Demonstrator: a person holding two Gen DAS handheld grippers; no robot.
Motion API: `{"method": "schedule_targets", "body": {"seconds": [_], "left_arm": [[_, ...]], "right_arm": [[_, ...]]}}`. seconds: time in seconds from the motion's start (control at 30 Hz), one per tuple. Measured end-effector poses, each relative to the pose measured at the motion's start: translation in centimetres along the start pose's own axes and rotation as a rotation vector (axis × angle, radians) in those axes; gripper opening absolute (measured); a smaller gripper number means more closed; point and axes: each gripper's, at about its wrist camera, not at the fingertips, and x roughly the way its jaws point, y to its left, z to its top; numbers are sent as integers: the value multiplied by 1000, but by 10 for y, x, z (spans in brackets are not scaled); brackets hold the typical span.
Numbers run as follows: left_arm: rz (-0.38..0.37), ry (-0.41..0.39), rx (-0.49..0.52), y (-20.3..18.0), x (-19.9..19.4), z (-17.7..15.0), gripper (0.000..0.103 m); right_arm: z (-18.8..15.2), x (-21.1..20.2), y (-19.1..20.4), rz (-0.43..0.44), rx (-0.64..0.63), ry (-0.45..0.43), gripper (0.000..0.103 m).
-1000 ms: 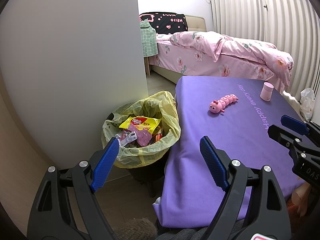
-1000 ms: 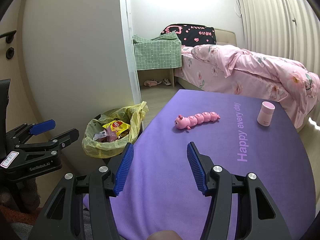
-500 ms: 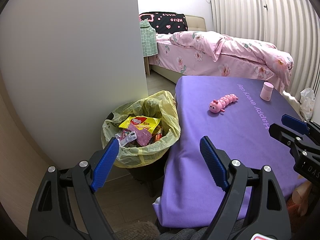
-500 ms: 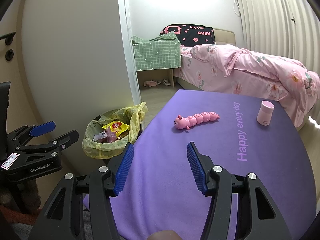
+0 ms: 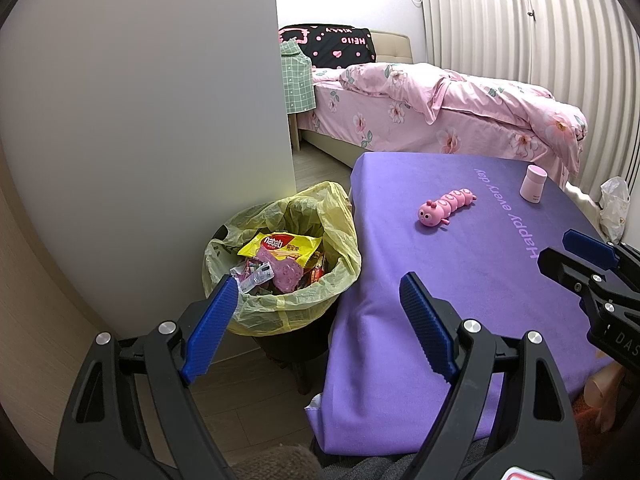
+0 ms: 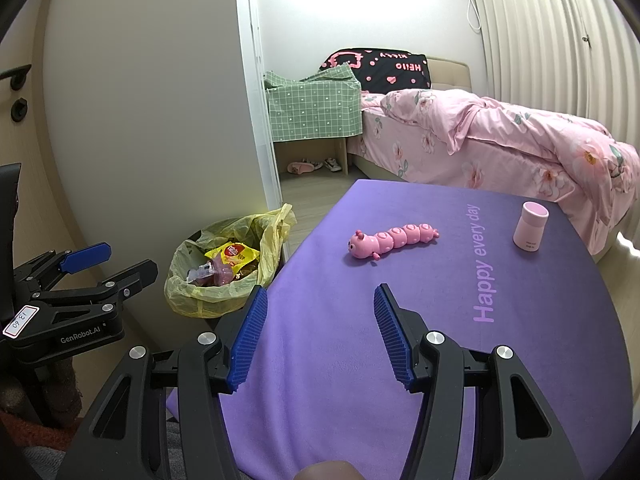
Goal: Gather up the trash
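With both grippers' fingers spread wide and empty, the left gripper [image 5: 312,320] should drop onto the rim of the yellow plastic bag lining the black bin [image 5: 340,240], left of centre beside the purple-clothed worktop [image 5: 400,340], and gather it before lifting.

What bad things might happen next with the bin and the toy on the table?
The trash bin looks heaped with wrappers, so more trash might spill out. The pink caterpillar toy and pink cup on the purple table could get mistaken for trash. Both claws are open and empty.
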Motion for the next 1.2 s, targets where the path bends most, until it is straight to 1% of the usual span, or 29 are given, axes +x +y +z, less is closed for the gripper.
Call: {"method": "schedule_targets", "body": {"seconds": [0.77, 1.0, 1.03, 1.1, 1.17, 1.2], "left_arm": [[-6, 4, -5, -2, -2, 1, 79], [-27, 17, 1, -8, 0, 1, 79], [-35, 26, 10, -11, 3, 3, 79], [-66, 48, 40, -20, 14, 9, 79], [-114, 57, 86, -38, 29, 18, 79], [-147, 54, 123, -54, 40, 24, 79]], "right_arm": [[0, 0, 0, 0, 0, 1, 52], [1, 0, -1, -4, -4, 5, 52], [1, 1, -2, -10, -6, 8, 52], [4, 5, -20, -34, 16, 30, 52], [9, 16, -51, -110, 43, 58, 52], [13, 27, -73, -180, 51, 78, 52]]}}
